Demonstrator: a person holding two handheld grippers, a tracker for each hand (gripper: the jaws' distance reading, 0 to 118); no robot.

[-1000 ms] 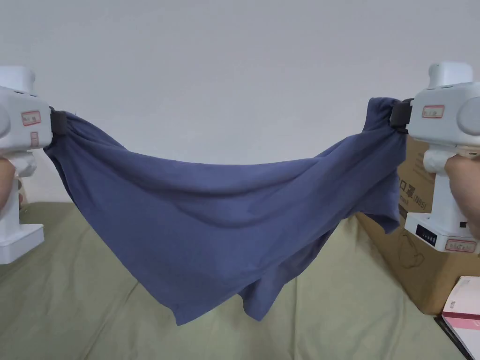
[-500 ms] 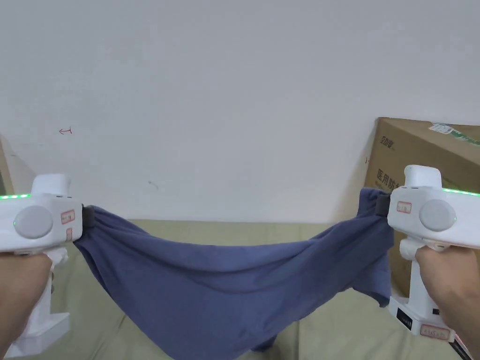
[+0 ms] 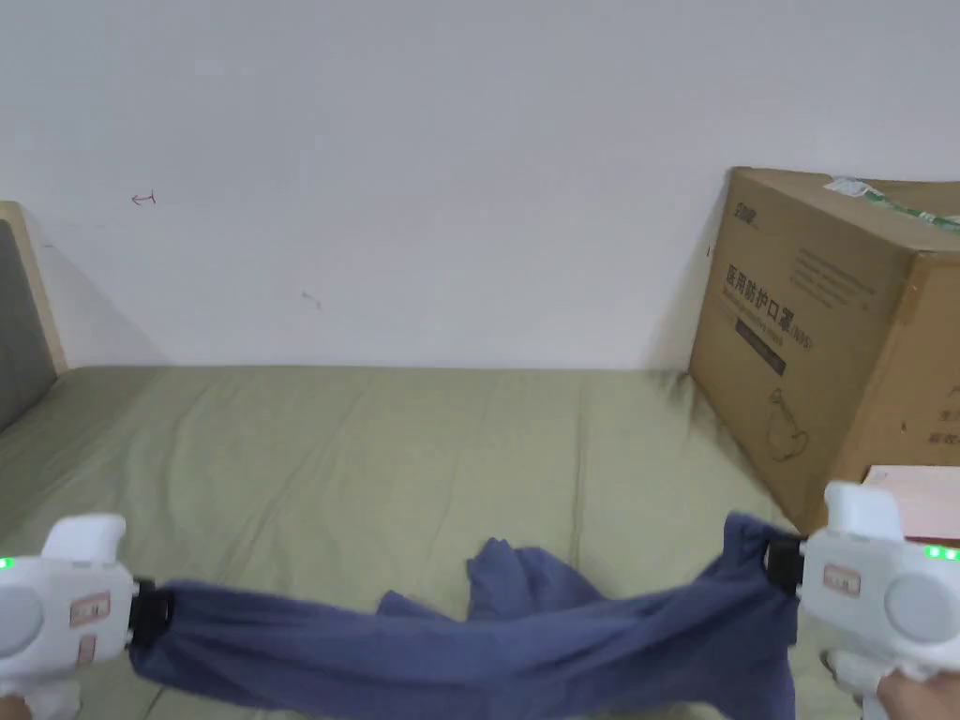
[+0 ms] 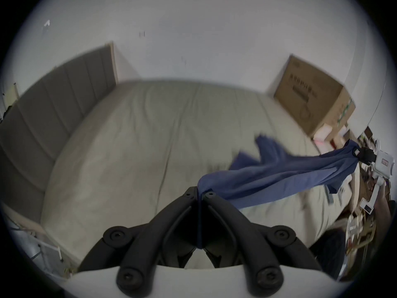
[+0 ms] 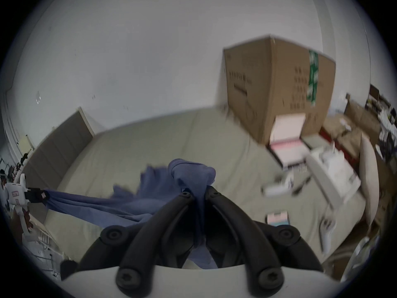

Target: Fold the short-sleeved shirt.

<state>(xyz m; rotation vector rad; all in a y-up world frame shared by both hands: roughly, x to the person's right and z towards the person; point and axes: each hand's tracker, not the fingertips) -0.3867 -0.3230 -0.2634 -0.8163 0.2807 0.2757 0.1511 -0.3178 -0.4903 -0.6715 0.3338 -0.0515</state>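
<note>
Each clamping one end, the left hand-held gripper (image 3: 141, 609) and right hand-held gripper (image 3: 780, 565) are stretching the shirt (image 3: 487, 647) wide, likely for spreading flat on the bed (image 3: 375, 441).

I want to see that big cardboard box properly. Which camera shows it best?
The head view: the cardboard box is sharp and large there. The right gripper view shows it whole but blurred; the left gripper view shows it small.
</note>
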